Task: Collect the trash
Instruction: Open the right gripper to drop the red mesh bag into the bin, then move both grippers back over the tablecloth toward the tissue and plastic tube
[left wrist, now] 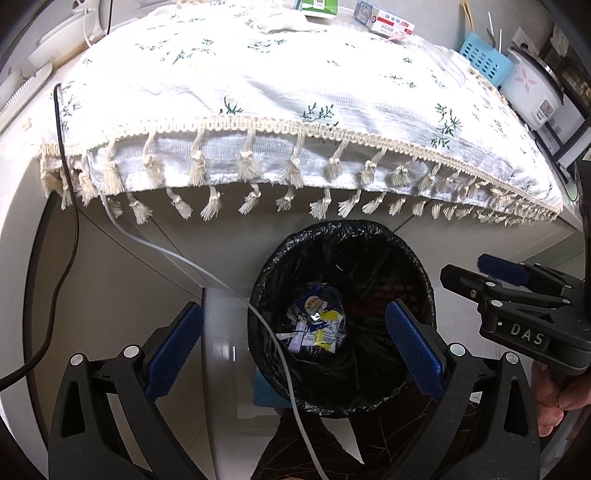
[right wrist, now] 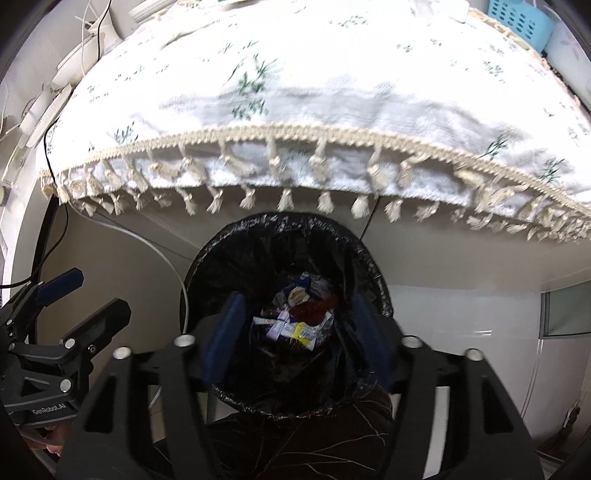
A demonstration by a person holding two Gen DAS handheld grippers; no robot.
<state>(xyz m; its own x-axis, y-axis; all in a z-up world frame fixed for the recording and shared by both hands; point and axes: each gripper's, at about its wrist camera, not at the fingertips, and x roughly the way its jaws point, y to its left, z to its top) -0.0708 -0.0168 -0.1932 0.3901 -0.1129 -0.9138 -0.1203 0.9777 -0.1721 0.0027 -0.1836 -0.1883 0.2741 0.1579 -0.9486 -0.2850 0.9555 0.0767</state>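
A round bin with a black liner [left wrist: 388,258] stands on the floor under the table edge; it also shows in the right wrist view [right wrist: 229,251]. Several crumpled wrappers [left wrist: 317,325] lie at its bottom, blue, white and yellow, and a dark red piece [right wrist: 314,308] lies among them in the right wrist view. My left gripper [left wrist: 295,339] is open and empty above the bin's left side. My right gripper [right wrist: 299,332] is open and empty right over the bin mouth. Each gripper shows in the other's view, the right [left wrist: 480,277] and the left [right wrist: 85,299].
A table with a white flowered, tasselled cloth [left wrist: 258,92] overhangs the bin. A white cable [left wrist: 207,273] and a black cable [left wrist: 59,258] hang at the left. Boxes [left wrist: 384,20], a blue basket [left wrist: 484,61] and a rice cooker [left wrist: 535,88] stand at the far side.
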